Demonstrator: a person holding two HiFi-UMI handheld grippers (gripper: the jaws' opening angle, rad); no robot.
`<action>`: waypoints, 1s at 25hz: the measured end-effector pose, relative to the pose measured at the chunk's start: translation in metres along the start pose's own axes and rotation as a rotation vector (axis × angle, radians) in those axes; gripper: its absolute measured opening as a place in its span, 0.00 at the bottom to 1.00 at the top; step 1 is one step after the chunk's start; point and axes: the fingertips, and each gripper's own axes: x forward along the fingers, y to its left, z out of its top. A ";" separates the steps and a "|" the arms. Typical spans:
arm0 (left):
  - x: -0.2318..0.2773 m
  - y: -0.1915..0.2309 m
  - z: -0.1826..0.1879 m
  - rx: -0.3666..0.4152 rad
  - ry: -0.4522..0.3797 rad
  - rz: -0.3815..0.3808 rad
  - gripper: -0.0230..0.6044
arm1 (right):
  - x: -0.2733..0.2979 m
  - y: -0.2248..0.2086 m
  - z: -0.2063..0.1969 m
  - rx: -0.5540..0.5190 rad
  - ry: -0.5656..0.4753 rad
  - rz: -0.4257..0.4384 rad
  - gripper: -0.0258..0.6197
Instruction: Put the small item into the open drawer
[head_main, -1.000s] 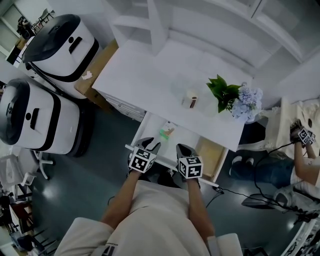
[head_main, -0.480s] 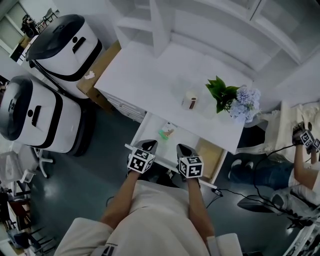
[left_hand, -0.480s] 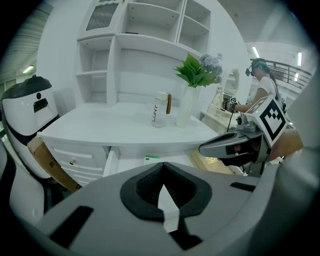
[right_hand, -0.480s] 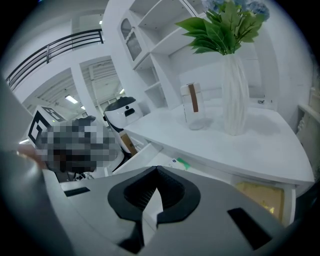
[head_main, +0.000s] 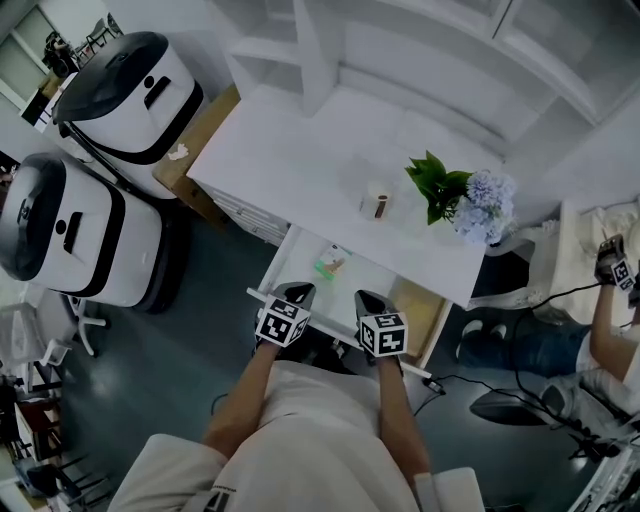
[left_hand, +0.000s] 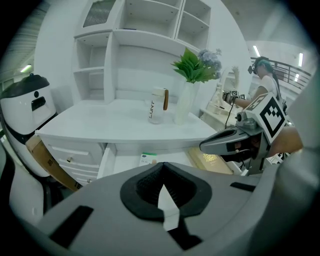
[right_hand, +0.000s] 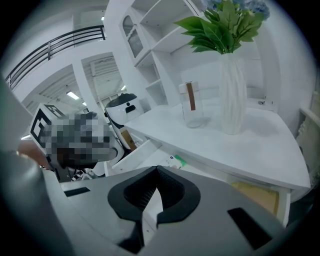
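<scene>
The small item, a green and white box (head_main: 328, 265), lies inside the open drawer (head_main: 296, 243) under the white desk; it also shows in the left gripper view (left_hand: 148, 159) and the right gripper view (right_hand: 176, 161). My left gripper (head_main: 297, 290) hovers at the drawer's near edge, its jaws shut with nothing between them (left_hand: 162, 165). Beside it, my right gripper (head_main: 368, 297) is also shut and empty (right_hand: 156, 169), and it appears at the right of the left gripper view (left_hand: 225, 142). Neither gripper touches the box.
A tan, gold-patterned flat thing (head_main: 420, 305) lies in the drawer's right part. On the desk (head_main: 290, 150) stand a glass jar (head_main: 378, 200) and a vase of leaves and blue flowers (head_main: 462, 200). Two white machines (head_main: 70, 230) stand left. Another person (head_main: 605, 340) sits right.
The left gripper's jaws stood spread a second ago and are now shut, with nothing in them. Both hands have kept their places by the drawer.
</scene>
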 end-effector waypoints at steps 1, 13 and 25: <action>-0.001 0.000 0.000 -0.004 -0.004 0.004 0.06 | 0.000 0.001 -0.001 -0.002 0.001 0.003 0.08; 0.006 -0.001 0.006 -0.035 -0.065 0.009 0.06 | -0.005 -0.007 -0.003 -0.012 0.009 -0.010 0.08; 0.006 -0.006 0.002 -0.012 -0.051 -0.006 0.06 | -0.009 -0.002 0.001 -0.055 0.003 -0.016 0.08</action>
